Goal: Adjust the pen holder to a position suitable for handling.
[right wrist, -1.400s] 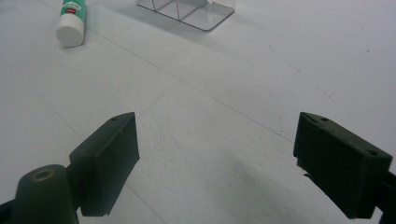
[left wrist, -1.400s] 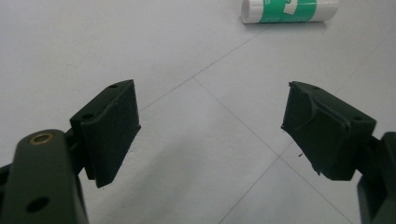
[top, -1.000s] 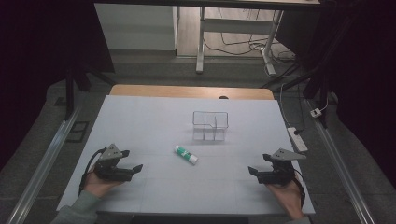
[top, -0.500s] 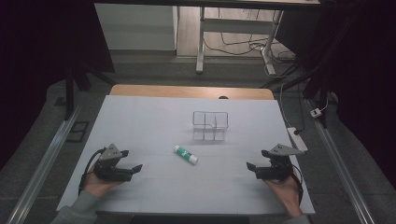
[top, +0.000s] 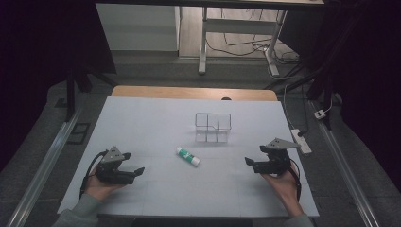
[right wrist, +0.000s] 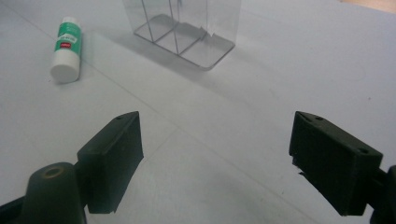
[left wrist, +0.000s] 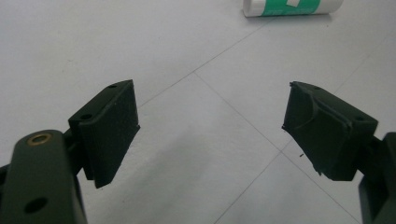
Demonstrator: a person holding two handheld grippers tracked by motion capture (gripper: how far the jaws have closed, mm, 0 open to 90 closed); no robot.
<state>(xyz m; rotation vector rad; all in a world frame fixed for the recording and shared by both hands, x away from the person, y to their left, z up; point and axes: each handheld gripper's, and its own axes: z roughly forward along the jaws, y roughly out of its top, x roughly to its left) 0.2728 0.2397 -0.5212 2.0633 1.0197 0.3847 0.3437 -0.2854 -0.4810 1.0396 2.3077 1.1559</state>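
On the counter (top: 142, 123), a tube (top: 188, 157) is laid flat near a clear bin (top: 213, 127), between the left tool (top: 135, 172) and right tool (top: 249, 162), both held spread and empty.

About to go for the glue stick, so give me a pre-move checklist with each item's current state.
1. Left gripper open: ok; in the left gripper view its jaws stand wide apart with nothing between them.
2. Right gripper open: ok; in the right gripper view its jaws are spread and hold nothing.
3. Glue stick free to grasp: ok; it lies on its side on the white table, touching neither gripper.
4. Glue stick clear of the clear divided organizer: ok; they lie apart.
5. Organizer compartments free: ok; nothing shows inside them.
6. Glue stick cap tight: cannot tell.
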